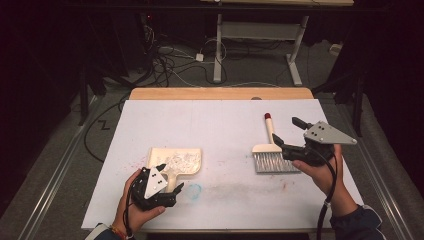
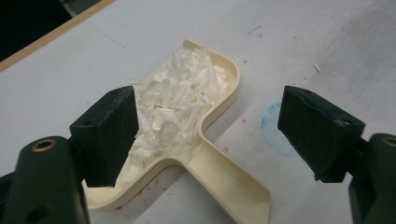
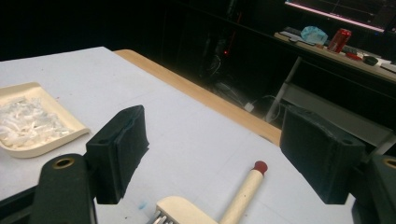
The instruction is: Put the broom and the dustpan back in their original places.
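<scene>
On the white surface point(image 1: 220, 125), toward 7 o'clock in the high view, lies a cream dustpan point(image 1: 176, 161) filled with white paper shreds point(image 1: 181, 161). Its handle points toward 6 o'clock, at the left gripper point(image 1: 170, 189), held in the person's left hand point(image 1: 134, 210). In the left gripper view the jaws stand wide apart, one on either side of the handle, neither touching it; the dustpan point(image 2: 219, 168) lies flat with the shreds point(image 2: 180, 100) heaped in its bowl, and a faint blue smudge point(image 2: 275, 123) marks the surface just beside it at 3 o'clock. Small red specks dot the surface around the pan.

Toward 4 o'clock in the high view lies a brush point(image 1: 270, 150), its grey bristles toward 6 o'clock and its cream handle, tipped red, pointing to 12 o'clock. The right gripper point(image 1: 287, 135), held in the right hand point(image 1: 320, 172), hovers just beside the brush at its 3 o'clock side, carrying a grey three-cornered plate on top. In the right gripper view the jaws are wide and hold nothing; the brush point(image 3: 240, 193) lies below and between them, apart from both, and the dustpan point(image 3: 32, 121) appears at 9 o'clock. A wooden edge point(image 1: 220, 93) of the surface runs along 12 o'clock, with cables point(image 1: 170, 60) on the floor beyond. Dustpan and brush lie well apart.
</scene>
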{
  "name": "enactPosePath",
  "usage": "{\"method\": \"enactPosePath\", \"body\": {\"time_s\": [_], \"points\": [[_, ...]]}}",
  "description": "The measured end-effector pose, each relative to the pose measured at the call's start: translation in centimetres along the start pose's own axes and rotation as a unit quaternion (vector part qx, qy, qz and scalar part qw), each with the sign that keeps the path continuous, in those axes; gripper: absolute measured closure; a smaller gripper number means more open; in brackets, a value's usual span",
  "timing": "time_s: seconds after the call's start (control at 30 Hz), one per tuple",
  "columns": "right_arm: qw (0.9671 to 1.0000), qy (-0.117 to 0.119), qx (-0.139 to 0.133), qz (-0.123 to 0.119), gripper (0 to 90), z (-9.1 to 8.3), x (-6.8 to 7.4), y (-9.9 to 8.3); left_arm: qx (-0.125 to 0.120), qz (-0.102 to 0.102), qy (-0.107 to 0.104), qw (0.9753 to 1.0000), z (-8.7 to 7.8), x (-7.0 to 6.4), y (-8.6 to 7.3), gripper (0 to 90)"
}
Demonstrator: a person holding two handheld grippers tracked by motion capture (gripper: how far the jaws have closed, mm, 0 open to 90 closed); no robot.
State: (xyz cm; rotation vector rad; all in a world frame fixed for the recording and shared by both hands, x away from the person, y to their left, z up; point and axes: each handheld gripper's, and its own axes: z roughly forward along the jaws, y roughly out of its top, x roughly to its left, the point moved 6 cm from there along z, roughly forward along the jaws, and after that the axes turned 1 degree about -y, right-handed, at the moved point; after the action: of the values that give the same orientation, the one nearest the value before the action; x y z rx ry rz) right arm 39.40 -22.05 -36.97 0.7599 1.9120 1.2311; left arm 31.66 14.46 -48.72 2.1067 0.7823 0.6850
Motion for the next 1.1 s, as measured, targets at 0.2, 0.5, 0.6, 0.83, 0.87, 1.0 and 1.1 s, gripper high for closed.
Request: {"method": "enactPosePath", "body": {"time_s": [0.2, 0.5, 0.6, 0.83, 0.87, 1.0, 1.1], "points": [[1.0000, 0.003, 0.004, -0.005, 23.6, -0.7, 0.2, -0.7, -0.005, 0.008, 0.004, 1.0000, -0.1, 0.0, 0.0, 19.7], [0.9997, 0.008, 0.016, -0.017, 23.6, -1.4, 0.5, -1.8, -0.017, 0.010, 0.009, 0.9998, -0.3, -0.1, 0.1, 20.2], [0.9997, 0.009, 0.017, -0.018, 23.6, -1.7, 0.6, -2.2, -0.015, 0.011, 0.008, 0.9998, -0.3, -0.2, 0.1, 20.2], [0.9995, 0.004, 0.020, -0.024, 23.6, -2.5, 0.5, -3.2, -0.014, 0.012, 0.006, 0.9998, -0.2, -0.2, 0.1, 20.1], [0.9995, 0.005, 0.019, -0.023, 23.6, -2.6, 0.5, -3.3, -0.014, 0.012, 0.006, 0.9998, -0.2, -0.2, 0.1, 20.1], [0.9995, 0.005, 0.018, -0.024, 23.6, -2.9, 0.5, -3.9, -0.013, 0.013, 0.006, 0.9998, -0.1, -0.2, 0.0, 20.0], [0.9995, 0.007, 0.020, -0.023, 23.6, -3.1, 0.4, -4.4, -0.011, 0.016, 0.005, 0.9998, -0.1, -0.2, 0.0, 20.0]]}}
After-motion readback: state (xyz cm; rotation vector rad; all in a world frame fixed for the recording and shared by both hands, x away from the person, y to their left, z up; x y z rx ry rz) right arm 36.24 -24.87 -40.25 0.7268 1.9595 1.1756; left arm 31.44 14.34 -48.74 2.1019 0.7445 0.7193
